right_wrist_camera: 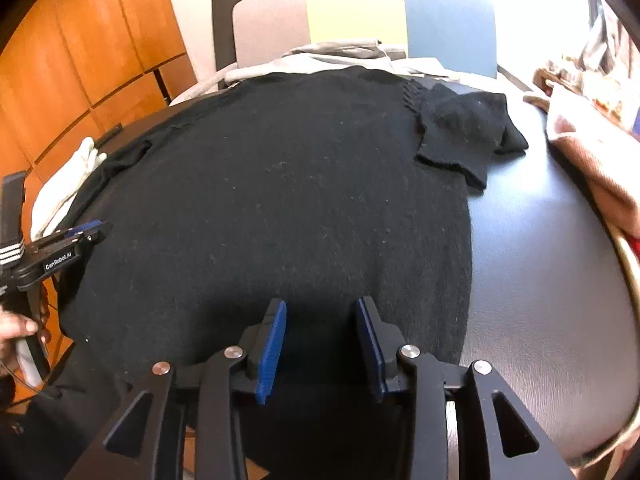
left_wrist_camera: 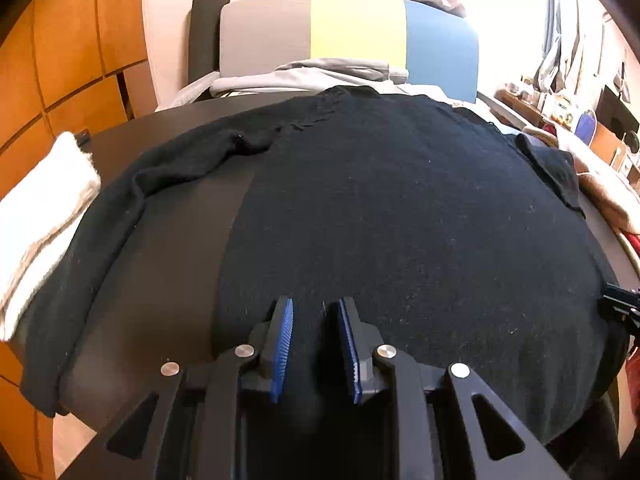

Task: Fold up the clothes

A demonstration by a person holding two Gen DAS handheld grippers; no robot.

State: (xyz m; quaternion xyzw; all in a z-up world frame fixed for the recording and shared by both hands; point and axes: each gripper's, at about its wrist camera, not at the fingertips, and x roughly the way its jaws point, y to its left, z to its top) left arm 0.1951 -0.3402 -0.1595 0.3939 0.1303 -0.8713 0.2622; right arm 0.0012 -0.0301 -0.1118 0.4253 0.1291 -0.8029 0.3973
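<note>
Black knit sweater (left_wrist_camera: 380, 208) lies spread flat and face-down or face-up (which one cannot be told) across a dark round table (right_wrist_camera: 540, 240), covering most of its top. Its hem hangs at the near edge of the table, just under both tools. One sleeve (left_wrist_camera: 132, 216) trails along the left edge of the table and drapes over it; the other sleeve (right_wrist_camera: 464, 136) is bunched and folded back near the far right edge.

Left gripper (left_wrist_camera: 316, 320) hovers over the hem toward the near left, blue pads apart with a narrow gap and no cloth pinched between them. Right gripper (right_wrist_camera: 322, 320) hovers over the hem toward the near right, its blue pads wider apart, also holding nothing. From the right wrist view, the left tool shows side-on at the left edge of the table, with a hand (right_wrist_camera: 16, 332) on its handle.

A folded pale garment (left_wrist_camera: 40, 220) sits at the left edge of the table. More pale clothing (left_wrist_camera: 312, 76) is heaped at the far edge, before a chair back (left_wrist_camera: 352, 24) in grey, yellow and blue.

The step in hand looks like taking hold of the garment for its first fold. To do it well, each tool should likely pinch both layers of knit at matching points, lift evenly, and keep the cloth taut between them so the fold lands straight. The bunched right sleeve probably needs flattening first.
</note>
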